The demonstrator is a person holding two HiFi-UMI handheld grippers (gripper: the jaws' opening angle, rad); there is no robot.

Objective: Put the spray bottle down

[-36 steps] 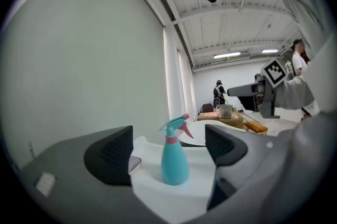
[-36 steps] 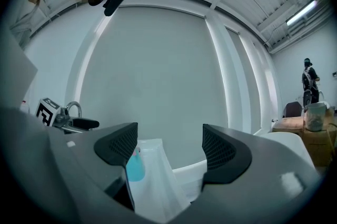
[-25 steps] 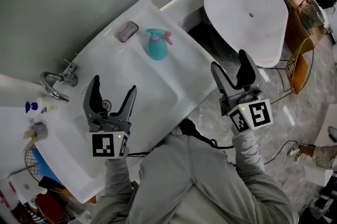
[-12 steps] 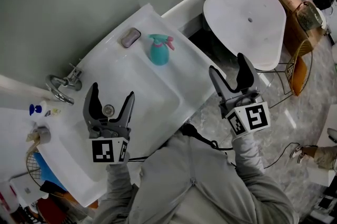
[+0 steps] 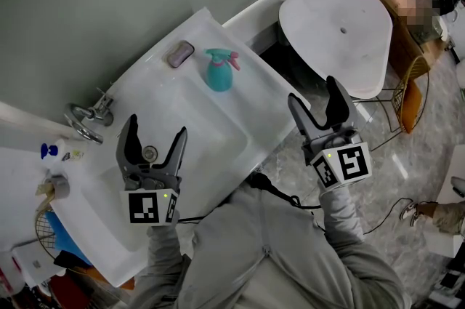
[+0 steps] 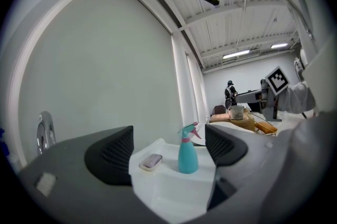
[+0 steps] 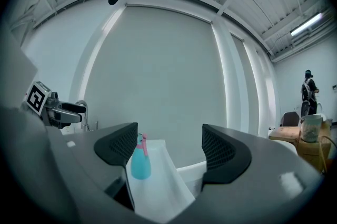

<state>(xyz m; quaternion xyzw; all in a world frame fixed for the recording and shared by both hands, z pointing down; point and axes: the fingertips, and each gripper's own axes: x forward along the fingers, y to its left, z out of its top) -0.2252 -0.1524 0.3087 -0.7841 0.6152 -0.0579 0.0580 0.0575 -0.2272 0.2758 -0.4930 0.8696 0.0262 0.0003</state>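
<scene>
A teal spray bottle (image 5: pixel 219 69) with a pink trigger stands upright on the far rim of the white sink (image 5: pixel 258 102), beside a pink soap bar (image 5: pixel 180 53). It shows in the left gripper view as the bottle (image 6: pixel 187 151) and in the right gripper view as the bottle (image 7: pixel 140 161), free of both grippers. My left gripper (image 5: pixel 153 138) hangs open over the basin, holding nothing. My right gripper (image 5: pixel 318 101) stands open past the sink's right edge, also holding nothing.
A chrome tap (image 5: pixel 81 122) rises at the sink's left end, the drain (image 5: pixel 150 152) lies below the left gripper. Bottles and clutter (image 5: pixel 51 162) crowd the counter at left. A white round chair (image 5: pixel 340 27) and a wire basket (image 5: pixel 410 86) stand on the right.
Both grippers have drifted slightly toward me and stayed open. The spray bottle has kept its place on the sink rim.
</scene>
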